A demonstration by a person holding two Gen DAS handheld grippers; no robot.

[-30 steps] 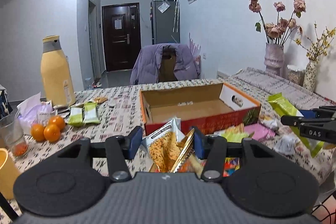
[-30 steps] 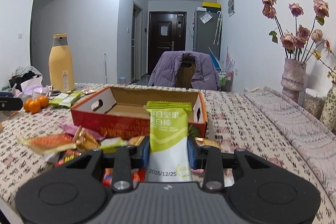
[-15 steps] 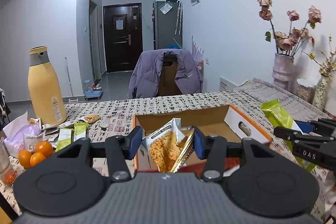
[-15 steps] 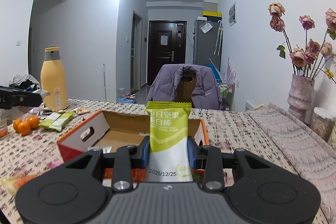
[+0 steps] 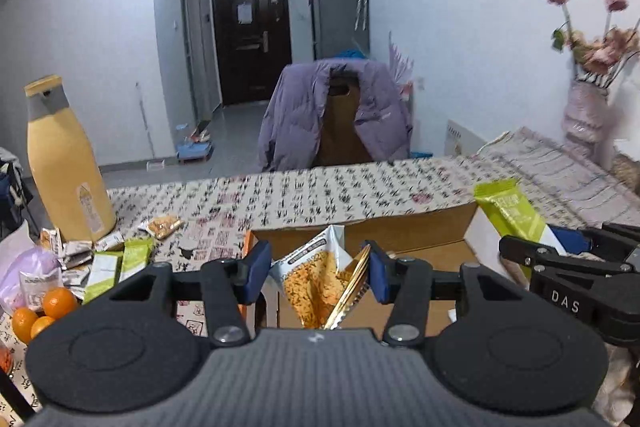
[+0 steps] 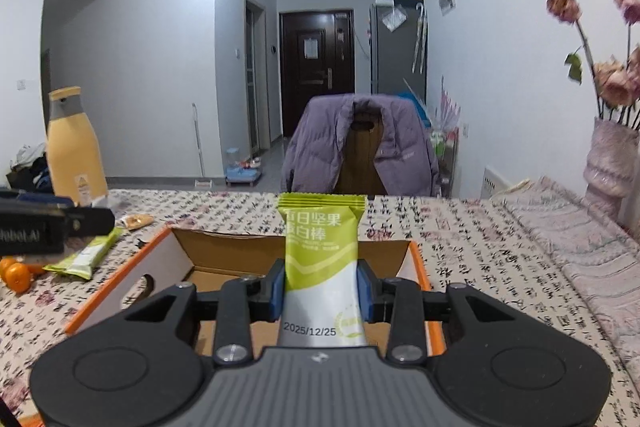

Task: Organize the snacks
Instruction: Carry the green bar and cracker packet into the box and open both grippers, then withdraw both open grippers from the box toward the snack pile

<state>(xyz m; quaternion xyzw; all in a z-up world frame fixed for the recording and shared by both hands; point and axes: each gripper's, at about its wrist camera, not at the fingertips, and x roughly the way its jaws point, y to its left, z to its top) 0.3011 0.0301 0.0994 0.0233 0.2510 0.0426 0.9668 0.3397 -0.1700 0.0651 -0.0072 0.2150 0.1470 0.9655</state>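
- Your left gripper (image 5: 316,269) is closed down on an orange-and-white snack pouch (image 5: 310,277) together with a gold-edged packet (image 5: 352,285); both blue pads press against them, and the bundle stands up between the fingers.
- That bundle hangs over the near left part of the open cardboard box (image 5: 420,235), inside its orange rim.
- Your right gripper (image 6: 322,285) is clamped as tight as it goes on a green-and-white protein bar (image 6: 322,247). The bar stands upright, its crimped top well above the pads and a printed date showing at its lower end.
- The bar sits over the box (image 6: 168,259) interior, nearer the box's right wall than its left.
- From the left wrist view, the same bar (image 5: 510,213) shows above the box's right end, held by the right gripper's black fingers (image 5: 560,259).
- Left of the box, on the patterned tablecloth (image 5: 320,195), lie two green bars (image 5: 120,263), a small orange-brown packet (image 5: 162,225) and several oranges (image 5: 44,309).
- Farther left of the box stands a tall yellow bottle (image 5: 66,167) with a grey collar.
- Beyond the box, a chair draped in a purple jacket (image 6: 360,143) faces the table's far edge.
- Right of the box, a pink vase of dried roses (image 6: 610,155) stands by the wall.
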